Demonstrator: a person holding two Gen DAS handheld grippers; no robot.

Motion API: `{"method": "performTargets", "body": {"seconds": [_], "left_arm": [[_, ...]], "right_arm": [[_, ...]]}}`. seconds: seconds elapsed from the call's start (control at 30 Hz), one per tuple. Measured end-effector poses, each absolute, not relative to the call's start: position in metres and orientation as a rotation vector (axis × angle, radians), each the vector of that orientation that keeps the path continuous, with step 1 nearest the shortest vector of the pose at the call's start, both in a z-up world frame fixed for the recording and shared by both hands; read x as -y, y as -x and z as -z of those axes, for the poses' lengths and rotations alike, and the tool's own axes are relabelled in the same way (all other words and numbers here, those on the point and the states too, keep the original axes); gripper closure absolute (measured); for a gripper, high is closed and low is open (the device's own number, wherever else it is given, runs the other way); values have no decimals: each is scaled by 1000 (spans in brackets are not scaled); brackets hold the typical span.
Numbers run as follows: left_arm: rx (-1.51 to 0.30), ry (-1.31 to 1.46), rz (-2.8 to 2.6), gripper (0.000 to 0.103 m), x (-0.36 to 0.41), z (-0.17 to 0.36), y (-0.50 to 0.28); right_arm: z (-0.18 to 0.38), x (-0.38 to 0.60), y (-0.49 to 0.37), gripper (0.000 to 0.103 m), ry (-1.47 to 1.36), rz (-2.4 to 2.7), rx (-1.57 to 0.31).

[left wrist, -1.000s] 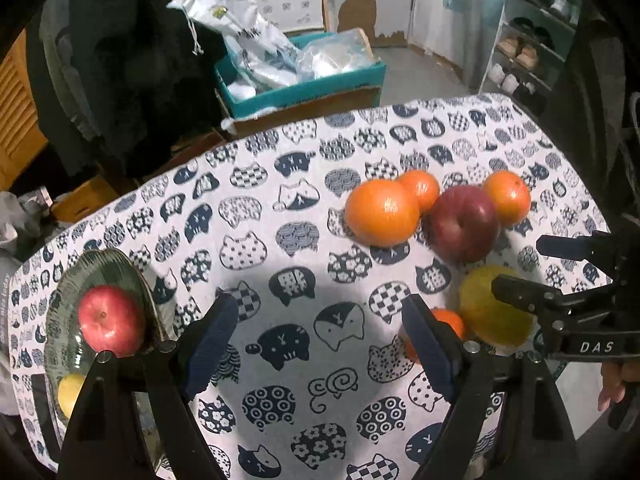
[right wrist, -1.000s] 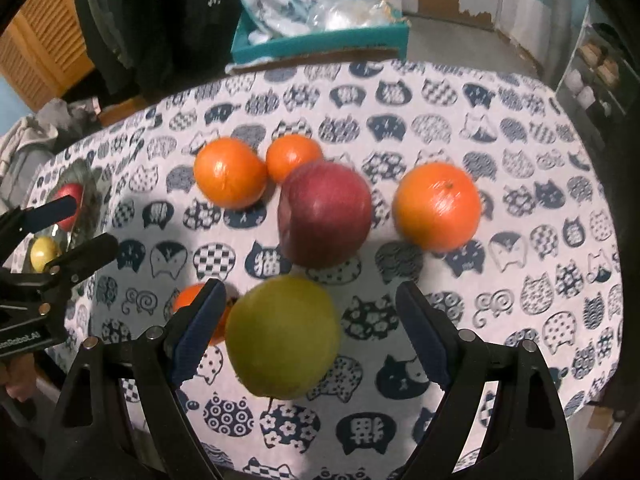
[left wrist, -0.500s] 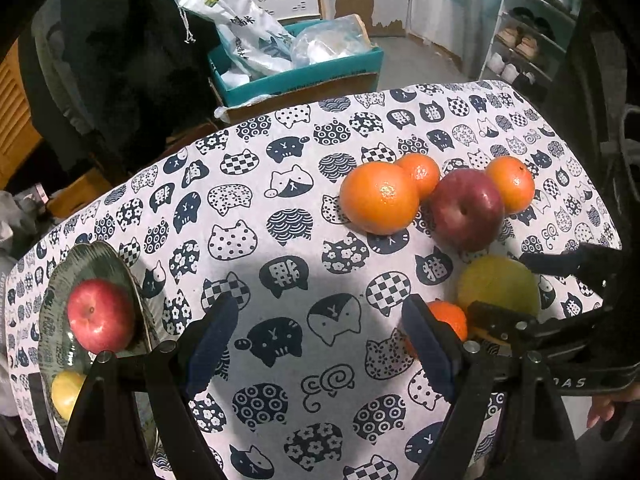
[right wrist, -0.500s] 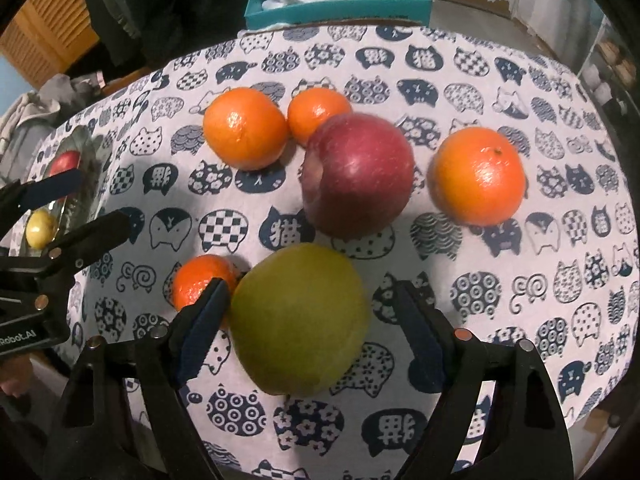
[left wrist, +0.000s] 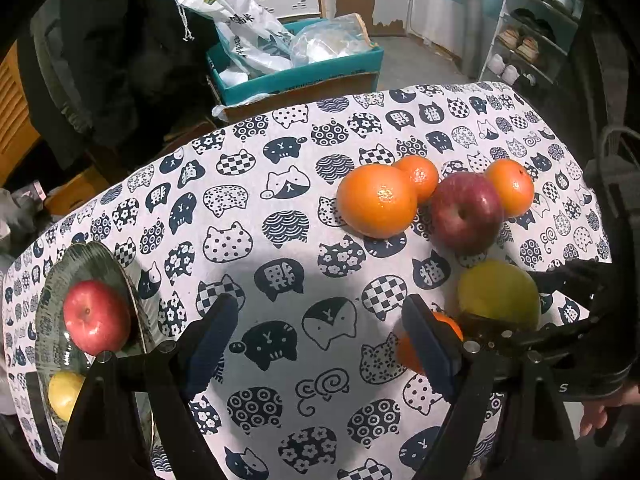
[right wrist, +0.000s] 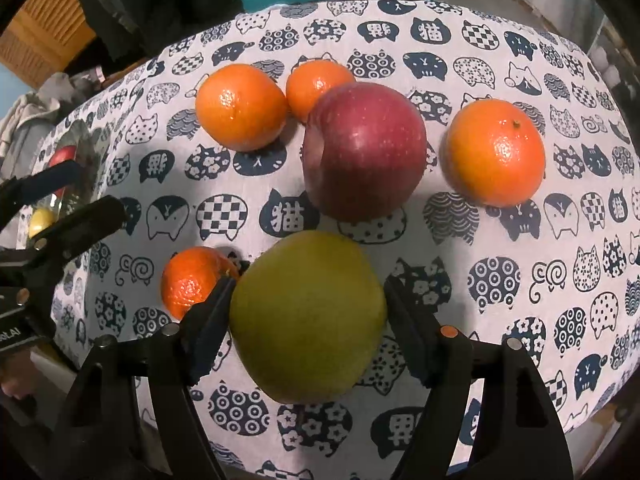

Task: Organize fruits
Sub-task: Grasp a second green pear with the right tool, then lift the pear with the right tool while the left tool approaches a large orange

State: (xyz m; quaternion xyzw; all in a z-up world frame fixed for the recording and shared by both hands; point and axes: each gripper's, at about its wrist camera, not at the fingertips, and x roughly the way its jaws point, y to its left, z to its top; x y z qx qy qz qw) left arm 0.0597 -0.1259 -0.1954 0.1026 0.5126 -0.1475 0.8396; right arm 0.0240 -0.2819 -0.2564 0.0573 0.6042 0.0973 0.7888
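My right gripper (right wrist: 308,300) is shut on a green pear (right wrist: 306,316) that rests on the cat-print tablecloth (right wrist: 520,272); both pads touch its sides. The pear also shows in the left wrist view (left wrist: 498,290). Behind it lie a dark red apple (right wrist: 364,148), two big oranges (right wrist: 240,106) (right wrist: 496,152), a small mandarin (right wrist: 316,84) and another mandarin (right wrist: 192,280) at the pear's left. My left gripper (left wrist: 320,334) is open and empty above the cloth. A green plate (left wrist: 90,258) at the left holds a red apple (left wrist: 96,316) and a yellow fruit (left wrist: 64,394).
A teal box (left wrist: 296,68) with plastic bags stands behind the table. A shoe rack (left wrist: 528,44) is at the far right. Dark clothing (left wrist: 112,52) hangs at the back left. The table's near edge runs just under both grippers.
My right gripper has moved forward around the green pear and closed its fingers onto it. My left gripper has stayed open, with its view shifting slightly.
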Motion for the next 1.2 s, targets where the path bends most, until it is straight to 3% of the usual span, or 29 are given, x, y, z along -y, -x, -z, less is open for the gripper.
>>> {"method": "performTargets", "body": {"seconds": [0.3, 0.73, 1.2], "left_arm": [[-1083, -190, 318, 17, 133, 194, -69], [-1076, -130, 337, 18, 152, 199, -107], [-1117, -158, 357, 18, 183, 228, -132]], "right_arm": [[250, 279, -22, 31, -30, -184, -1262], [204, 318, -25, 31, -74, -86, -1099], [193, 361, -46, 31, -155, 5, -1034]]}}
